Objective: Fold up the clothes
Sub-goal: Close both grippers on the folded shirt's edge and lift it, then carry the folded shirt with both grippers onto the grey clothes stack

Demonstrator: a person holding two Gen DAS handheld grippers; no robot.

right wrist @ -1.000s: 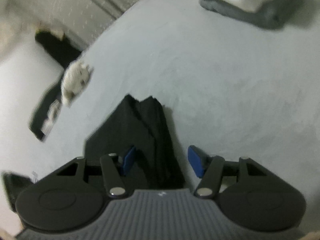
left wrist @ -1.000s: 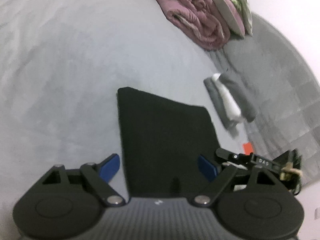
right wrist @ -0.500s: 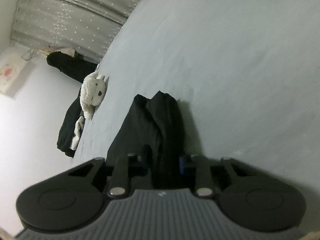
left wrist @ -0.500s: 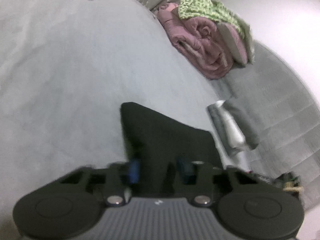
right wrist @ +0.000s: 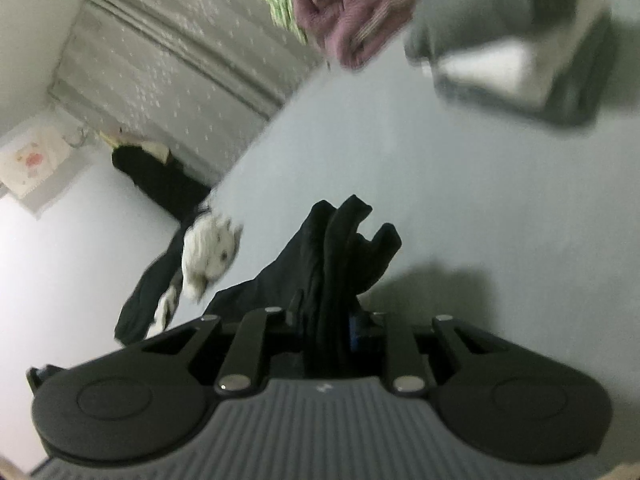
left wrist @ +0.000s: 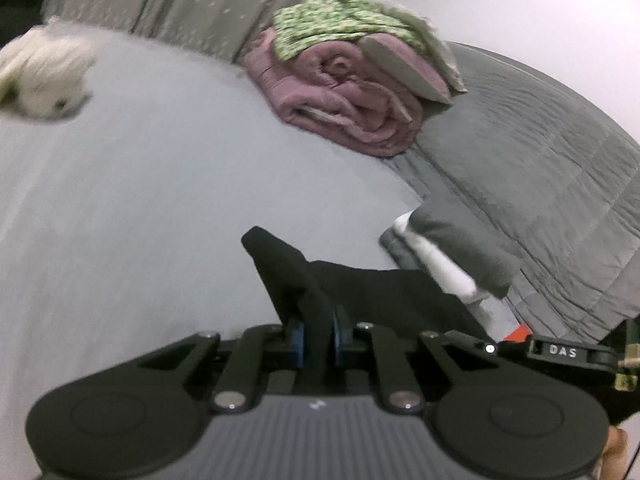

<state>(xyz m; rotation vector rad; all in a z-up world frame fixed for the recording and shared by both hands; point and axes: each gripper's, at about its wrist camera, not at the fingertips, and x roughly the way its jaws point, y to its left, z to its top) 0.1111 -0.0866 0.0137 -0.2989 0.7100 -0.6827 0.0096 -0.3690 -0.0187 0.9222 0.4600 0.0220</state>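
A pale grey bed (left wrist: 152,184) fills the room under dim light, backed by a grey dotted curtain (right wrist: 168,60) and plain white walls (left wrist: 520,8), with a grey quilted blanket (left wrist: 552,168) spread along its far side.

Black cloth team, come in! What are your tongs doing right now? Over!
Left tongs shut on black cloth. Right tongs shut on it too, cloth bunched. Folded grey-and-white stack close beside it. Over.

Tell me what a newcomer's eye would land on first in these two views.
First, the black garment, low in the middle of both views, pinched by the shut jaws of the left gripper and the right gripper. Next, the rolled pink blanket at the bed's far edge, and the white plush toy far left.
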